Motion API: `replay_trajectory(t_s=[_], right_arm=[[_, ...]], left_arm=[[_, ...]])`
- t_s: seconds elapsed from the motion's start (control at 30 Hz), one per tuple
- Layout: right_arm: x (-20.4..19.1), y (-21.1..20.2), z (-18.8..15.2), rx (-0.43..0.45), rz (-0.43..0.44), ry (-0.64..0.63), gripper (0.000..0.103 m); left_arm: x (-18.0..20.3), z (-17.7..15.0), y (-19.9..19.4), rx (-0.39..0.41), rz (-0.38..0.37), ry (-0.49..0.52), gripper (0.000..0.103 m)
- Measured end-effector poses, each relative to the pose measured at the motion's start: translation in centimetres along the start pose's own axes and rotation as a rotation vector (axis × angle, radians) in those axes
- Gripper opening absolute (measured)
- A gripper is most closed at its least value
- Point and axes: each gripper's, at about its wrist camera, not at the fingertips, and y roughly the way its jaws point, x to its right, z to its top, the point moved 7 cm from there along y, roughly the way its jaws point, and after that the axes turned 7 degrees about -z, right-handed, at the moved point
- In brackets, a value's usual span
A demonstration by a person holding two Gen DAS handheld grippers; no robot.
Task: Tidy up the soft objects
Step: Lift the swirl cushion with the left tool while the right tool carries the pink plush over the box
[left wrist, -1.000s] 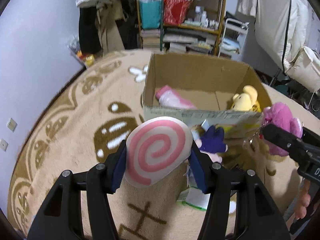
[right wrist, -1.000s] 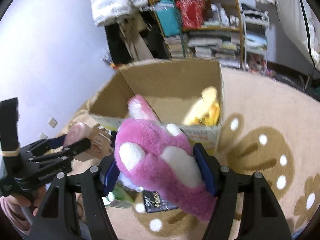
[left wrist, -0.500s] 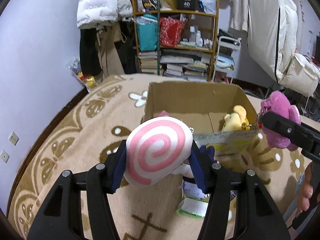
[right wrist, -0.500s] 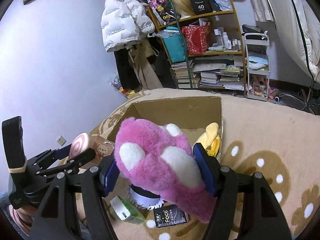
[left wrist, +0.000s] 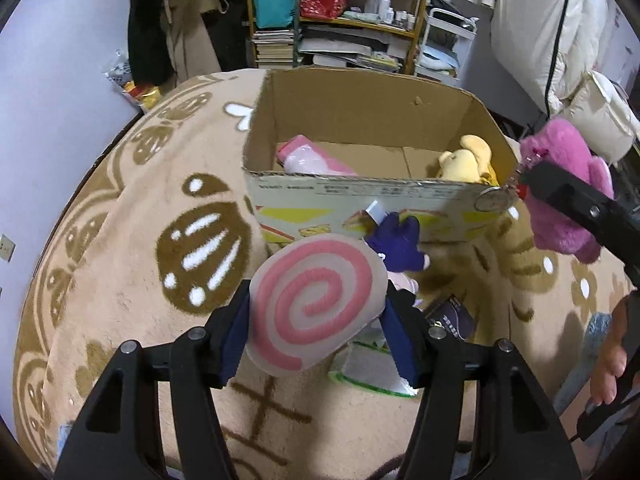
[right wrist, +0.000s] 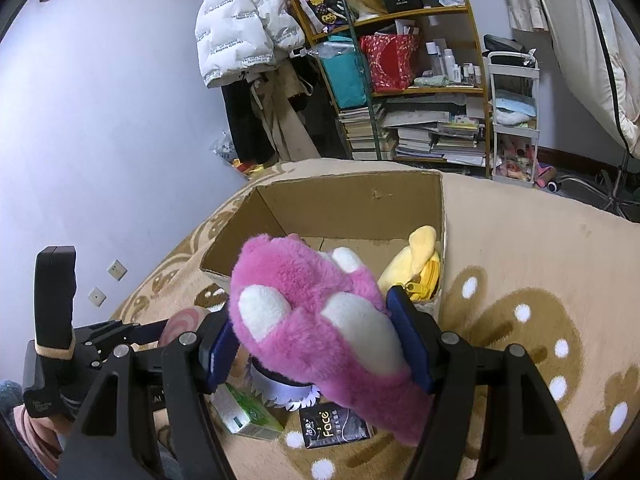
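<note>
My left gripper [left wrist: 318,322] holds a round white cushion with a pink swirl [left wrist: 316,304] above the rug, just short of the open cardboard box [left wrist: 360,196]. Its jaws are opening, and the pads still touch the cushion's sides. My right gripper [right wrist: 316,344] is shut on a fluffy pink paw plush [right wrist: 316,320], held near the box's front right corner; that pink paw plush [left wrist: 560,184] also shows in the left wrist view. Inside the box lie a pink toy [left wrist: 312,158] and a yellow plush [left wrist: 466,160]. A purple plush [left wrist: 400,246] lies on the rug against the box front.
A green tissue pack [right wrist: 248,416] and a black packet [right wrist: 332,426] lie on the beige patterned rug [left wrist: 140,240] below the grippers. Behind the box stand a crowded bookshelf [right wrist: 420,80], a white cart [right wrist: 516,120] and hanging coats [right wrist: 240,32]. A wall runs along the left.
The left gripper has tipped down and sunk toward the rug in front of the box, the cushion still between its pads. The right gripper tilted up a little, still gripping the pink plush.
</note>
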Motion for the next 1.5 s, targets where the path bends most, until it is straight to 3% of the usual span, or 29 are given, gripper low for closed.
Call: replay_trajectory(t_s=[0.63, 1.0, 1.1, 1.23, 1.5], right_arm=[[0.1, 1.1, -0.6, -0.033, -0.005, -0.010, 0.073], [-0.1, 1.0, -0.3, -0.017, -0.004, -0.018, 0.074], [0.0, 1.0, -0.3, -0.022, -0.004, -0.017, 0.074], [0.0, 0.8, -0.2, -0.016, -0.002, -0.019, 0.074], [-0.4, 0.2, 0.8, 0.021, 0.013, -0.033, 0.074]], left_arm=[[0.1, -0.7, 0.3, -0.063, -0.080, -0.067, 0.063], [-0.1, -0.4, -0.9, -0.034, -0.070, -0.084, 0.063], [0.0, 0.0, -1.6, 0.009, -0.055, -0.083, 0.062], [0.0, 1.0, -2.7, 0.071, -0.032, -0.070, 0.053], [-0.9, 3.4, -5.4, 0.176, 0.011, -0.073, 0.052]])
